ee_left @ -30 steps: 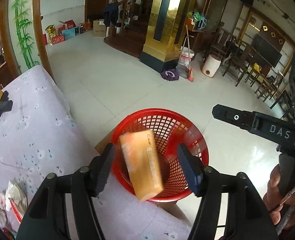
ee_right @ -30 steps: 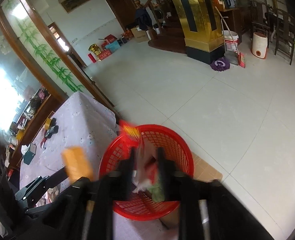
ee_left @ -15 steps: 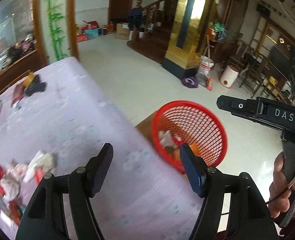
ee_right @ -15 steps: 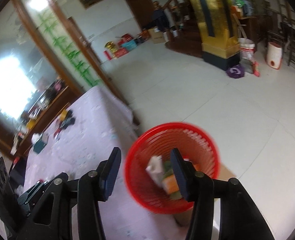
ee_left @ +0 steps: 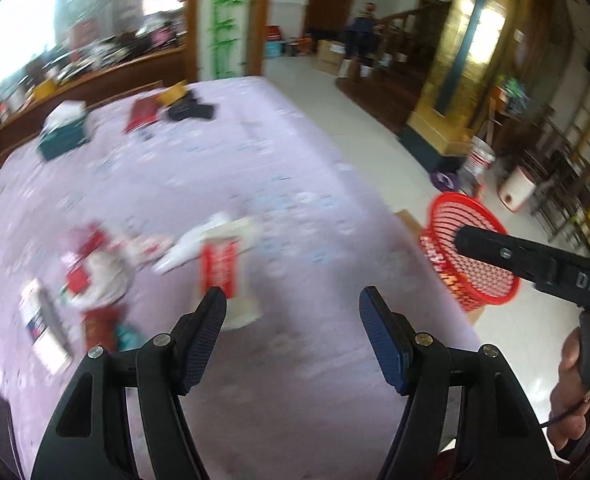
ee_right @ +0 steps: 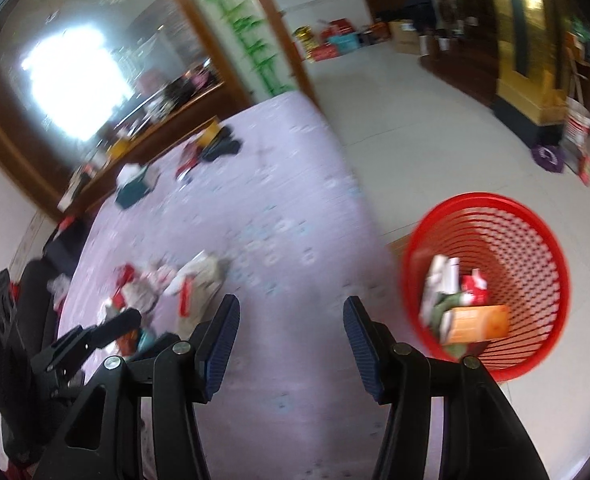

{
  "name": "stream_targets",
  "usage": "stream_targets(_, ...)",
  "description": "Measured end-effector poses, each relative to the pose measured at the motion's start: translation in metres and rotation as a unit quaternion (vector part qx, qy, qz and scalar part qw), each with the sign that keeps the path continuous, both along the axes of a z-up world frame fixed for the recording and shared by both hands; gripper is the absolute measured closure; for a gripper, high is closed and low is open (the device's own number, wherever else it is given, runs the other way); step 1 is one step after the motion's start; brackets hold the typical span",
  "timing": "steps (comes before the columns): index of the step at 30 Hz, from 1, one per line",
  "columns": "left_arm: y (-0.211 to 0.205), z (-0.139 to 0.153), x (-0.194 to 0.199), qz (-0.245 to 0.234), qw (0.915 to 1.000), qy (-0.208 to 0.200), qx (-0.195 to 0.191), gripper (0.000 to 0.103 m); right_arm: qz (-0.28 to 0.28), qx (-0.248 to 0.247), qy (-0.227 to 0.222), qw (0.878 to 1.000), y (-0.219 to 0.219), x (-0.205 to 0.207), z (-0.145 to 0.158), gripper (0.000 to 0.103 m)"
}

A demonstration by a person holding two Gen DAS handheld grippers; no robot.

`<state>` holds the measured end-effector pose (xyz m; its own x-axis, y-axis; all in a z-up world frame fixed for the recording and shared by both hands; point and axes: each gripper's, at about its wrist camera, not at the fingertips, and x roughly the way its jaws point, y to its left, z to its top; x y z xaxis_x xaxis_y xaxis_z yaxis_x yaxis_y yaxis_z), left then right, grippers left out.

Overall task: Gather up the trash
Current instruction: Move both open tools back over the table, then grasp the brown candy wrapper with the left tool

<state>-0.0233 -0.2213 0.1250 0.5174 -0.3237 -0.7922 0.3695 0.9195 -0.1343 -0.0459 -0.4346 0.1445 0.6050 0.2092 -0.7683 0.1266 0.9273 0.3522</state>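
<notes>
both claws empty on my feeds. left gripper [ee_left: 293, 334] has its jaws well apart, nothing between them, just bare lilac tablecloth [ee_left: 303, 360] under the pads. right gripper [ee_right: 291, 338] has just been opening its jaws, gap is wide and clear, nothing gripped. in the left view i see the right gripper's black body and the hand [ee_left: 575, 384] holding it at the right edge.

just past the left fingers lies the trash pile [ee_left: 143, 268] on the cloth: a red and white carton [ee_left: 225, 272], crumpled white wrappers, red scraps, all blurred, can't tell items apart. right view has the same pile to the left of its fingers.

red mesh basket [ee_right: 491, 280] stands on the tiled floor just off the table's right edge. inside: an orange box [ee_right: 477, 322], white cartons, a red pack.

far end of table: teal box [ee_left: 63, 136], dark items.
</notes>
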Motion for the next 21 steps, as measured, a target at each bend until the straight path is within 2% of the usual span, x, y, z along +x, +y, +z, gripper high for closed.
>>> stream_targets(5, 0.064, -0.016, 0.002, 0.078, 0.9967, 0.019, 0.003, 0.035, 0.039, 0.0, 0.013, 0.999, 0.03, 0.006, -0.008, 0.042)
stream_targets(9, 0.114, -0.033, 0.009, 0.138, 0.9895, 0.042, 0.007, 0.035, 0.058, 0.001, 0.023, 0.998, 0.045, 0.01, -0.011, 0.042)
stream_targets(13, 0.14, -0.051, 0.019, 0.169, 0.9832, 0.066, 0.017, 0.036, 0.066, -0.003, 0.027, 0.997, 0.053, 0.012, -0.012, 0.041)
stream_targets(19, 0.148, -0.074, 0.04, 0.168, 0.9805, 0.102, 0.001, 0.036, 0.073, -0.009, 0.029, 0.997, 0.06, 0.012, -0.011, 0.04)
stream_targets(21, 0.144, -0.081, 0.048, 0.168, 0.9794, 0.112, 0.007, 0.044, 0.071, -0.009, 0.031, 0.997, 0.06, 0.012, -0.011, 0.04)
